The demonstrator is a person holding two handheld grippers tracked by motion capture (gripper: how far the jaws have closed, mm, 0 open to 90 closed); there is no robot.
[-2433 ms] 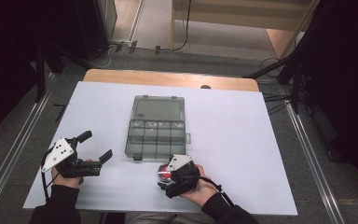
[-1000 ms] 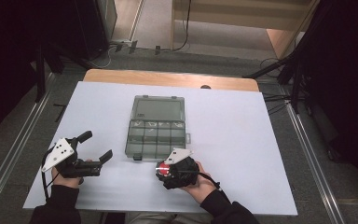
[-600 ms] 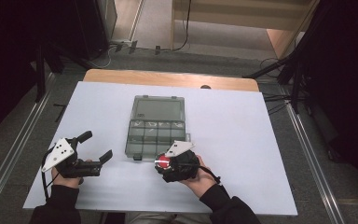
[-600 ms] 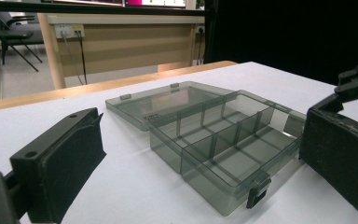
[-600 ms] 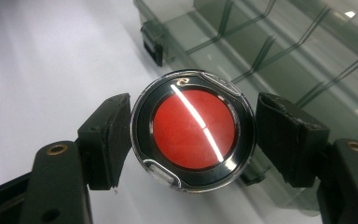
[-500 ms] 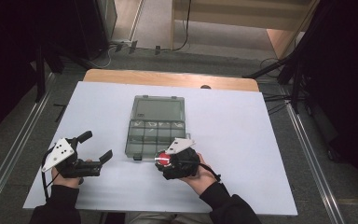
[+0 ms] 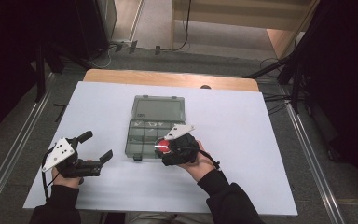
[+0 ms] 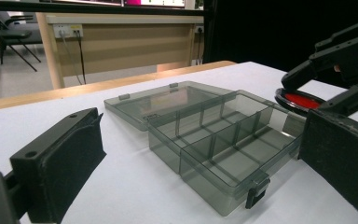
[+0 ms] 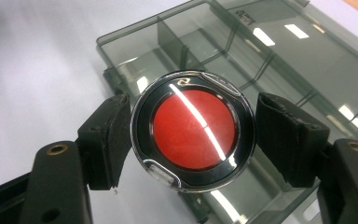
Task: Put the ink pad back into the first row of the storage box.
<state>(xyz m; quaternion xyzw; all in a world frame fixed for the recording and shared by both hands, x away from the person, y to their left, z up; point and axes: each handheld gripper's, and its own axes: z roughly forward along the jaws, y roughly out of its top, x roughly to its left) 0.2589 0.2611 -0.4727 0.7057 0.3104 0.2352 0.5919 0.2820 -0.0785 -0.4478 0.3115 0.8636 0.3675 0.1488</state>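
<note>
Red and glossy, the round disc (image 9: 193, 130) with its black and chrome rim sits squeezed between the two black pads of the right gripper (image 9: 193, 133), one pad pressing on each side of the rim, so those jaws are clamped on it. From the high view the right gripper (image 7: 164, 148) holds the disc (image 7: 162, 147) up over the near right corner of the smoky grey plastic compartment box (image 7: 142, 140), clear of the white table (image 7: 261, 154). Look along the right gripper's jaws and the box (image 9: 261, 70) lies below and beyond the disc, its dividers showing through the tinted walls and its lid folded flat open behind.

Over on the left, the left gripper (image 7: 97, 149) rests low on the table, just beside the box's near left corner, and its jaws stand well apart with nothing between them. Its own view looks across the open box (image 8: 214, 140), dividers and front latch plain to see, and at the far right the disc (image 8: 303, 100) shows edge-on in the right gripper (image 8: 307, 95), above the box's far corner
</note>
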